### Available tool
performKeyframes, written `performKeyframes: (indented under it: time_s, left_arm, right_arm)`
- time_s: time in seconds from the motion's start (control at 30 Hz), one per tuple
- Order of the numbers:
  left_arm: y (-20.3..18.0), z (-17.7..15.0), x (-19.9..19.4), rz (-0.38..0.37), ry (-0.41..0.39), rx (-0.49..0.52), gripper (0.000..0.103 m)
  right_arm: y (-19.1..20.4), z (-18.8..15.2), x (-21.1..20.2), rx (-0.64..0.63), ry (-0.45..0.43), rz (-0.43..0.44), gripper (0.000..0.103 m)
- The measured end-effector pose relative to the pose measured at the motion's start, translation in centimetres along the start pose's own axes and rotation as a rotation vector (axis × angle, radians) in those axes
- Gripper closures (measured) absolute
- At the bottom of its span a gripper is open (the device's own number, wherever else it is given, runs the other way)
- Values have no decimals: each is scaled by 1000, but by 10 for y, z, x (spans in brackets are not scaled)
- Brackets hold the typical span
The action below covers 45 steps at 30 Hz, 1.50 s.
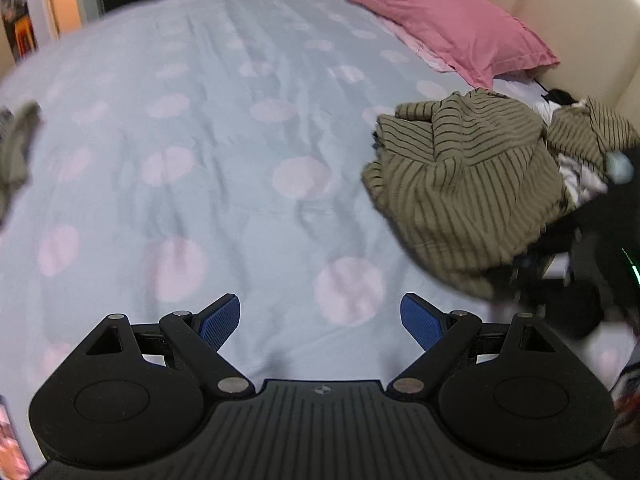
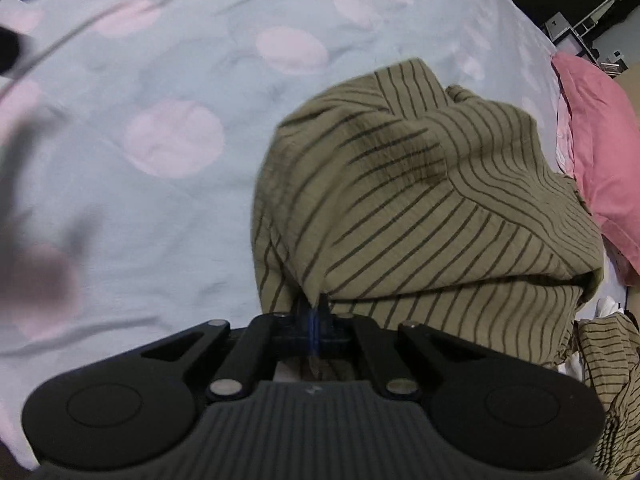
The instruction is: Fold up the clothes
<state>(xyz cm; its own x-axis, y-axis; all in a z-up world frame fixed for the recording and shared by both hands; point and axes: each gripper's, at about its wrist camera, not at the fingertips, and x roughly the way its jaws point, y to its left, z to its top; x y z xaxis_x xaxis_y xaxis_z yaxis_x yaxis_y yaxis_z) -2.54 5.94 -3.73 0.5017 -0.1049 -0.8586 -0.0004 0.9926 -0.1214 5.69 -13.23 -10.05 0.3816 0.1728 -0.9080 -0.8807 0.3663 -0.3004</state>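
jaws of the right gripper (image 2: 316,320) are pinched together on a fold of the striped shirt (image 2: 424,216), apparently a thin bite that could slip. left gripper (image 1: 320,322) gapes empty over the bedsheet (image 1: 224,128); beyond, the pink pillow (image 1: 448,28).

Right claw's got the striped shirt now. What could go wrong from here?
1. The right claw pinches only a small bunched fold of the shirt; it may slip out when lifted.
2. The shirt lies crumpled on other clothes; lifting might drag them along.
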Motion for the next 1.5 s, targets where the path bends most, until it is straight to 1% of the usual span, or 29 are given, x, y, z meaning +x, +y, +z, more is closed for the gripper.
performKeyframes:
  time_s: [0.07, 0.1, 0.17, 0.2, 0.23, 0.27, 0.37, 0.5, 0.57, 0.6, 0.7, 0.77, 0.8, 0.83, 0.87, 0.9, 0.93, 1.03, 1.1, 1.17, 1.2, 1.27, 1.37, 1.43, 1.5]
  left_arm:
    - [-10, 11, 16, -34, 3, -38, 15]
    - [-15, 14, 22, -47, -8, -51, 15]
    - [-27, 22, 35, -100, -35, -73, 15]
    - [-30, 24, 42, -127, -30, -91, 13]
    - [-32, 26, 49, -154, -24, -110, 5]
    - [-32, 27, 56, -180, -12, -139, 0]
    - [-31, 28, 79, -257, 27, -228, 0]
    - [-29, 32, 91, -251, 8, -267, 0]
    - [-32, 36, 97, -228, 7, -253, 0]
    - [-32, 37, 100, -231, 10, -257, 0]
    - [-33, 40, 110, -239, 22, -269, 0]
    - [-34, 42, 116, -286, 56, -273, 0]
    - [-34, 43, 119, -331, 90, -268, 5]
    - [-34, 43, 120, -356, 117, -270, 41]
    - [-33, 42, 120, -345, 134, -275, 77]
    - [-31, 42, 117, -339, 126, -284, 102]
    - [-29, 42, 114, -333, 118, -294, 103]
    - [-23, 46, 91, -315, 54, -295, 103]
    - [-22, 51, 66, -283, 0, -240, 103]
    - [-16, 56, 40, -263, -65, -208, 103]
    - [-13, 58, 26, -253, -97, -193, 103]
    - [-3, 63, -4, -255, -156, -175, 103]
    - [25, 73, -61, -301, -263, -174, 103]
    - [42, 74, -98, -313, -327, -162, 103]
    - [59, 74, -135, -326, -391, -151, 103]
  right_arm:
    - [0, -4, -6, -3, -18, 4, 102]
    - [1, -7, -9, -6, -26, 4, 102]
    - [1, -8, -15, -7, -34, 5, 102]
    - [1, -8, -17, -5, -36, 7, 102]
    - [0, -9, -16, -1, -39, 12, 102]
    - [-2, -9, -16, 6, -42, 17, 102]
    - [-7, -7, -15, 18, -53, 38, 102]
    - [-7, -2, -12, 14, -69, 65, 102]
    - [-6, 0, -12, 9, -77, 79, 102]
    - [-5, 1, -12, 8, -81, 86, 102]
    - [-3, 3, -11, 3, -92, 106, 102]
    - [-3, 3, -13, -7, -111, 124, 102]
    - [-2, 4, -17, -17, -127, 138, 102]
    - [-2, 4, -20, -24, -138, 145, 102]
    - [-1, 4, -23, -27, -145, 148, 102]
    - [0, 5, -26, -31, -153, 150, 102]
    - [0, 6, -28, -34, -162, 153, 102]
    - [2, 9, -38, -38, -196, 161, 102]
    - [4, 12, -50, -33, -232, 159, 102]
    - [6, 18, -66, -22, -279, 158, 102]
    - [7, 22, -76, -17, -310, 156, 102]
    - [10, 30, -99, -11, -379, 154, 102]
    - [18, 41, -139, -17, -505, 144, 102]
    - [26, 49, -169, -27, -602, 135, 102]
    - [36, 56, -199, -38, -699, 147, 102]
